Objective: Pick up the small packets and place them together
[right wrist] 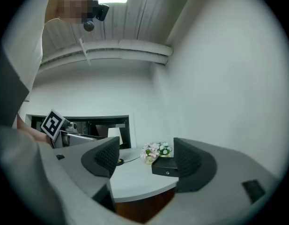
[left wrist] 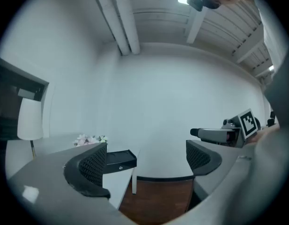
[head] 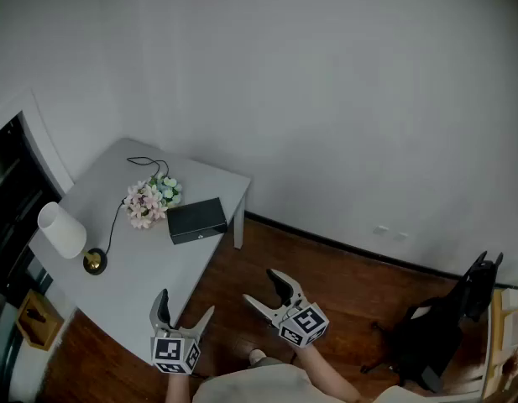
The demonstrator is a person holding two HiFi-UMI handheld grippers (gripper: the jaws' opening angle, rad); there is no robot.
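Packets first, and I can't find a single one. Scanning the grey table [head: 141,259] from the head view, I get a black box [head: 197,220] near its far edge, a bunch of flowers [head: 152,196] just behind that, and a white lamp [head: 63,230] with a cord trailing off to the left. Nothing there reads as a small packet. They may be too small to show, or hidden; I can't say which.

So my call on progress: nothing gathered, nothing picked up, the whole job ahead of me.

Left gripper [head: 185,305] hangs over the near edge of the table, jaws spread wide. Its own view confirms it: both pads apart, only wood floor [left wrist: 158,196] and the table's corner between them, with the box [left wrist: 120,159] just past the left jaw. Nothing held.

Right gripper [head: 263,288] is off the table, out over the floor, pointing roughly level toward the tabletop. Its jaws stand well apart too. Looking along them I see the table [right wrist: 135,179] framed in the gap and the box [right wrist: 165,166] beside the right jaw, with the flowers [right wrist: 156,150] behind it. Empty as well.

Both tools are near the table's front corner, well short of the box and flowers. Until a packet shows itself, I can't place it against either gripper.
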